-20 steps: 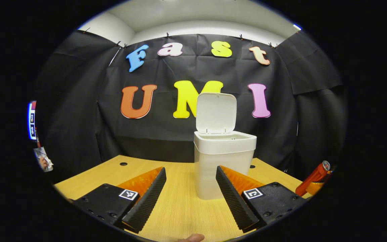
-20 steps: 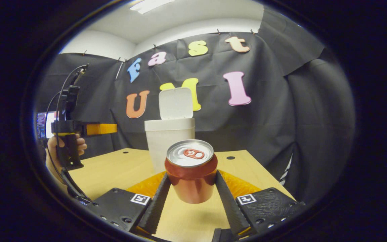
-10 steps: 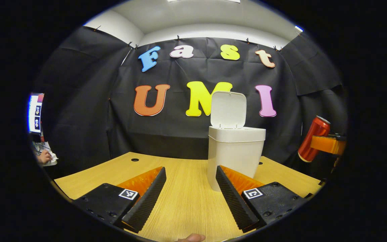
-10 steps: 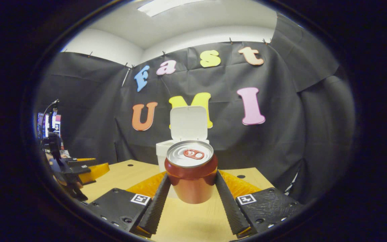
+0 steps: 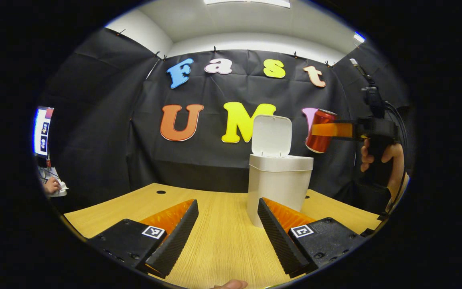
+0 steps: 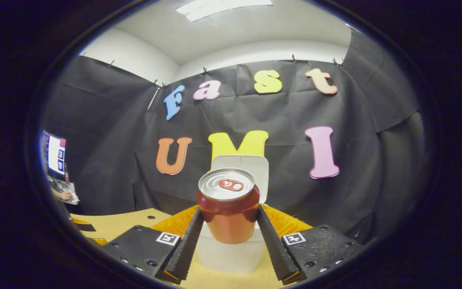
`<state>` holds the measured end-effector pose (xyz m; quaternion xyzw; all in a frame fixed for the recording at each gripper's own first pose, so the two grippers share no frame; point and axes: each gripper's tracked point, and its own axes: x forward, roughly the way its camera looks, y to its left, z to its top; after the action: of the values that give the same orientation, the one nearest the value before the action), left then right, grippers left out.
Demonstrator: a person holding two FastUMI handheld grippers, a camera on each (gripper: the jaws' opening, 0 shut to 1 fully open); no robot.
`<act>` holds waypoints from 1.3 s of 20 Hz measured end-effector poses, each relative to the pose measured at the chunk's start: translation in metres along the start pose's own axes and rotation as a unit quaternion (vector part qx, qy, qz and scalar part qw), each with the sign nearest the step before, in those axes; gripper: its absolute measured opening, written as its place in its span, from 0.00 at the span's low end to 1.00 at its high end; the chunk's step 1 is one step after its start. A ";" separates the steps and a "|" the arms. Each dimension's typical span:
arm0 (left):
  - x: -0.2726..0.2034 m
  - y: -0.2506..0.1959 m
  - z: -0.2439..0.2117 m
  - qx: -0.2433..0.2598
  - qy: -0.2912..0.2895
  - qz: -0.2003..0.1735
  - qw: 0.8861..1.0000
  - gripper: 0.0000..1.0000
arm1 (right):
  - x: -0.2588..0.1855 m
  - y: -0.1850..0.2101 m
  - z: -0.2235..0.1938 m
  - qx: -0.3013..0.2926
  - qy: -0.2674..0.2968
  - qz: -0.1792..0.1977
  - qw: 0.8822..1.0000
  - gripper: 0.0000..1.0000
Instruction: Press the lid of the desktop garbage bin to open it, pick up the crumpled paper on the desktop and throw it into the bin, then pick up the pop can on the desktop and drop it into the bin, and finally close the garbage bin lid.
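- Nearest our right-hand lens, the right gripper (image 6: 227, 224) has its two fingers closed on the pop can (image 6: 227, 208), one on each flank of the lower body at 3 and 9 o'clock, the can upright with its pull-tab top facing us.
- We judge the can light and thin-walled: stiff enough to carry, smooth and apt to slip, and easily dented, so a mid-to-low hold across the round body with modest squeeze looks right to us.
- Just beyond the can, at 6 o'clock under it, stands the garbage bin (image 6: 231, 253), its lid (image 6: 255, 168) raised behind the can at 12 o'clock.
- In the left gripper view, the left gripper (image 5: 227, 228) is spread wide and holds nothing, hovering over the desktop (image 5: 223, 249) with bare wood between its fingers.
- Past those fingers, at about 1 o'clock, the same bin (image 5: 280, 184) sits on the desk with the lid (image 5: 272, 135) standing upright.
- Farther right, at 2 o'clock, a hand (image 5: 381, 158) carries the other gripper, the can (image 5: 320, 131) tilted in its grip, high and just beside the bin's open mouth, not yet over it.
- We cannot tell where the crumpled paper lies; the bin's inside is hidden from us.
- Our reading: the can drop comes next, and lid closing remains.
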<state>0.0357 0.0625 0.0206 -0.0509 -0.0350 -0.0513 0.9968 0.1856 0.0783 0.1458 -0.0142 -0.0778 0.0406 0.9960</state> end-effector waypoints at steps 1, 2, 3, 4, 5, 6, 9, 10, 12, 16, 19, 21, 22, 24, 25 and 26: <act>0.000 0.001 -0.001 -0.004 0.002 -0.001 1.000 0.98 | 0.011 0.002 0.000 -0.003 0.010 -0.005 1.000 0.78; -0.001 0.003 -0.003 -0.007 0.004 -0.001 1.000 0.98 | 0.022 0.005 -0.001 -0.006 0.022 -0.008 1.000 0.78; -0.002 0.004 -0.004 -0.008 0.006 -0.001 1.000 0.98 | 0.032 0.008 -0.001 -0.006 0.034 -0.011 0.999 0.78; -0.004 0.005 0.001 -0.009 0.007 0.000 1.000 0.98 | 0.041 0.010 0.000 -0.006 0.041 -0.016 0.999 0.78; -0.004 0.007 0.000 -0.009 0.009 0.000 1.000 0.98 | 0.051 0.013 0.001 -0.009 0.048 -0.018 0.999 0.78; -0.005 0.009 -0.002 -0.011 0.011 0.001 1.000 0.98 | 0.061 0.016 0.002 -0.013 0.053 -0.020 0.998 0.78; -0.008 0.011 -0.011 -0.014 0.016 -0.012 1.000 0.98 | 0.088 0.022 -0.006 -0.024 0.072 -0.036 0.996 0.78; -0.009 0.013 -0.014 -0.014 0.019 -0.014 1.000 0.98 | 0.096 0.021 -0.009 -0.033 0.078 -0.047 0.995 0.78; -0.010 0.019 -0.016 -0.015 0.020 -0.011 1.000 0.98 | 0.111 0.019 -0.016 -0.052 0.084 -0.069 0.993 0.78; -0.013 0.025 -0.023 -0.012 0.024 -0.011 1.000 0.98 | 0.136 0.016 -0.031 -0.056 0.095 -0.090 0.990 0.79; -0.014 0.028 -0.024 -0.013 0.023 -0.012 1.000 0.98 | 0.150 0.010 -0.034 -0.054 0.097 -0.108 0.988 0.79; -0.014 0.031 -0.025 -0.014 0.023 -0.013 1.000 0.98 | 0.156 0.008 -0.039 -0.047 0.099 -0.110 0.988 0.79; -0.014 0.032 -0.026 -0.012 0.024 -0.013 1.000 0.98 | 0.158 0.011 -0.044 -0.034 0.109 -0.102 0.988 0.79; -0.014 0.039 -0.027 -0.003 0.024 -0.006 1.000 0.98 | 0.160 0.014 -0.053 -0.009 0.130 -0.095 0.987 0.79; -0.016 0.044 -0.026 -0.002 0.023 0.000 1.000 0.98 | 0.161 0.014 -0.053 -0.002 0.136 -0.094 0.986 0.80; -0.016 0.046 -0.027 -0.002 0.022 0.002 1.000 0.98 | 0.162 0.014 -0.051 0.000 0.139 -0.093 0.986 0.82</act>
<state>0.0270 0.1070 -0.0120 -0.0515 -0.0131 -0.0502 0.9973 0.3516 0.1048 0.1201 -0.0123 0.0604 -0.0549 0.9966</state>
